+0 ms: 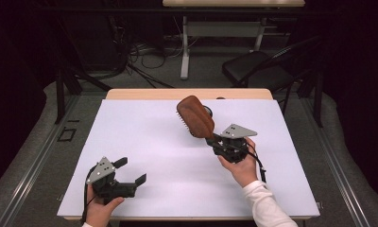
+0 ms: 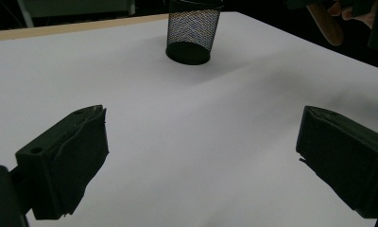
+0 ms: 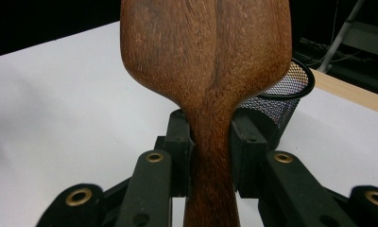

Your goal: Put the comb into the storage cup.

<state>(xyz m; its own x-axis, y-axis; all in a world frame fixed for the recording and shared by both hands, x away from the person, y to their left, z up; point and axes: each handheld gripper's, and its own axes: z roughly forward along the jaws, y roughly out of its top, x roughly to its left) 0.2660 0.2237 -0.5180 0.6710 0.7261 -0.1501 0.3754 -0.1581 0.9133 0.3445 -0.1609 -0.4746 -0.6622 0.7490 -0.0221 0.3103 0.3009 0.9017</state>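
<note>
The white surface (image 1: 144,142) lies before you, its bare wooden edge showing at the far side, with grey floor around it. Near edge, left: your left hand (image 1: 99,208) rests low at the surface's front, carrying the left gripper (image 1: 130,171); its fingers (image 2: 64,165) are spread wide apart with nothing between them, pointing across the surface toward its far right. Near edge, right: your right hand (image 1: 239,165), in a white sleeve (image 1: 267,203), is lifted above the surface and angled up and to the left. It carries the right gripper (image 3: 210,156), whose fingers (image 3: 180,142) are clenched on the narrow handle of the wooden hairbrush (image 1: 195,116). The brush head tilts up and away from you, smooth back upward and bristles facing down and left. Middle distance: the black mesh cup (image 2: 193,30) stands upright on the surface near its far edge, just behind and partly hidden by the brush head in the high view; in the right gripper view its rim appears to the right of the handle. Far field: a dark room with a black folding chair (image 1: 258,68), white desk legs (image 1: 184,47) and loose cables (image 1: 144,56) on the floor.
</note>
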